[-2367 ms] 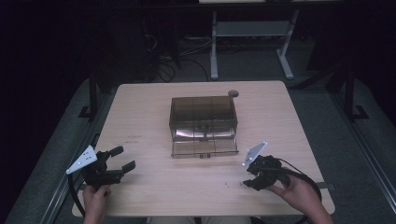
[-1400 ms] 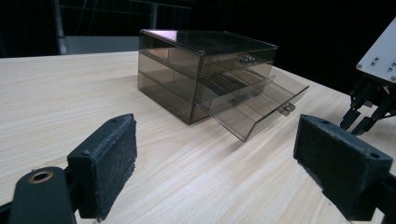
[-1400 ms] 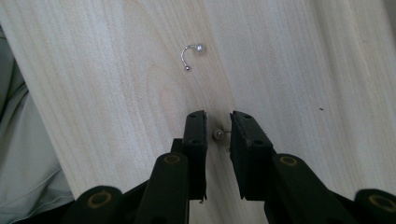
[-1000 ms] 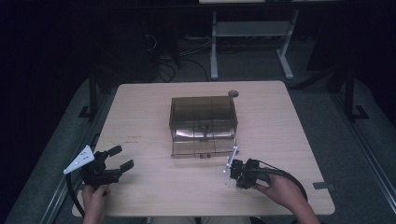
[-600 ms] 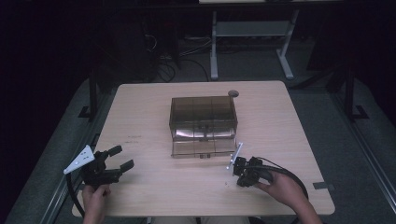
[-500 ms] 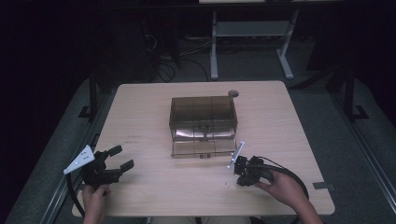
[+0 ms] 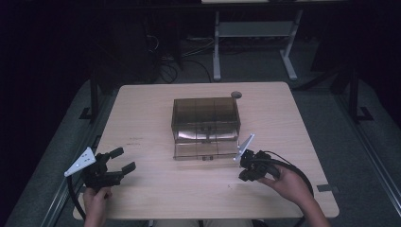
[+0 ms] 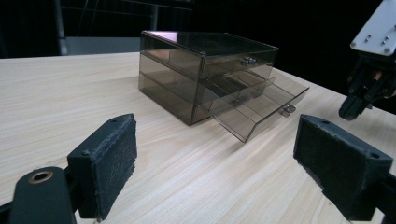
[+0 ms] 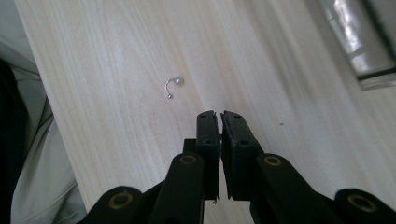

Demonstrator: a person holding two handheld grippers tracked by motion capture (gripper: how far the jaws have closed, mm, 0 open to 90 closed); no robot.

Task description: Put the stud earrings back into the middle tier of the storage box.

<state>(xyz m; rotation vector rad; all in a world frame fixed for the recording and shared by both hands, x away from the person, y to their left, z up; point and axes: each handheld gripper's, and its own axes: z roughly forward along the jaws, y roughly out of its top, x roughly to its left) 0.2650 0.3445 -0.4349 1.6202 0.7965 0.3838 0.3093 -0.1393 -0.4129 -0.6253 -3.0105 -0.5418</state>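
At the near left corner of the table [image 7: 142, 113], the left claw [image 7: 119, 160] hovered with its jaws spread wide and nothing between them, its padded faces turned toward the box of drawers [image 7: 206, 126] well ahead and to its right. That box was smoky clear plastic, with its lowest drawer [image 8: 256, 106] pulled out and sloping down to the wood; it looked light, stiff and slick, likely to slide if pushed, so the small knob [image 8: 287, 110] on the drawer front seemed the surest place to pinch. Farther right, the right claw [image 9: 219, 116] pointed down at the tabletop just off the box's near right corner, its jaws drawn almost together and gripping nothing. A little beyond its tips and to their left lay a tiny bent metal ring with balled ends [image 9: 173, 87], apart from the jaws. It seemed thin, hard and nearly weightless, prone to skate or flick away, and best pinched across its curved middle.
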